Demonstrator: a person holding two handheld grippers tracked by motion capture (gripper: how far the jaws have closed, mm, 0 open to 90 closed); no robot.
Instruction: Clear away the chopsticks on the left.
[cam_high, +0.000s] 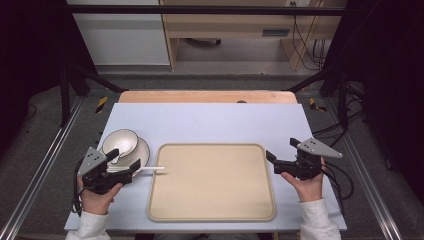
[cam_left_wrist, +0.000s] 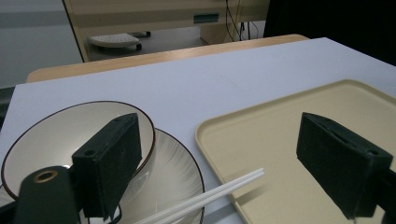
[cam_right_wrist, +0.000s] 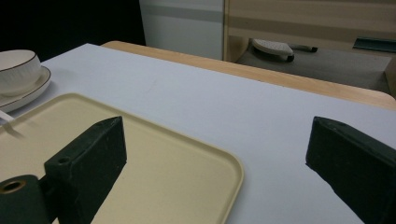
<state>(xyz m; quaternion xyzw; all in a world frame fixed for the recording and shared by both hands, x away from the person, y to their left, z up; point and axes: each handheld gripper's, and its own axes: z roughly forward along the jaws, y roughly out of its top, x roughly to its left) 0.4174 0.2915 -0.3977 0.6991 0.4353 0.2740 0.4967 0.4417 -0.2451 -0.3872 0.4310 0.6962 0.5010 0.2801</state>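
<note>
Looking like a lab recording station: black metal frame (cam_high: 200, 10) boxing in the pale blue surface (cam_high: 210, 122), cables (cam_high: 305, 45) dangling behind, wooden furniture (cam_high: 235, 25) and grey floor (cam_high: 235, 50) sitting beyond, black curtains hanging at both sides.

no readable text, no labels, no brand marks, no numbers, no signs on anything
</note>
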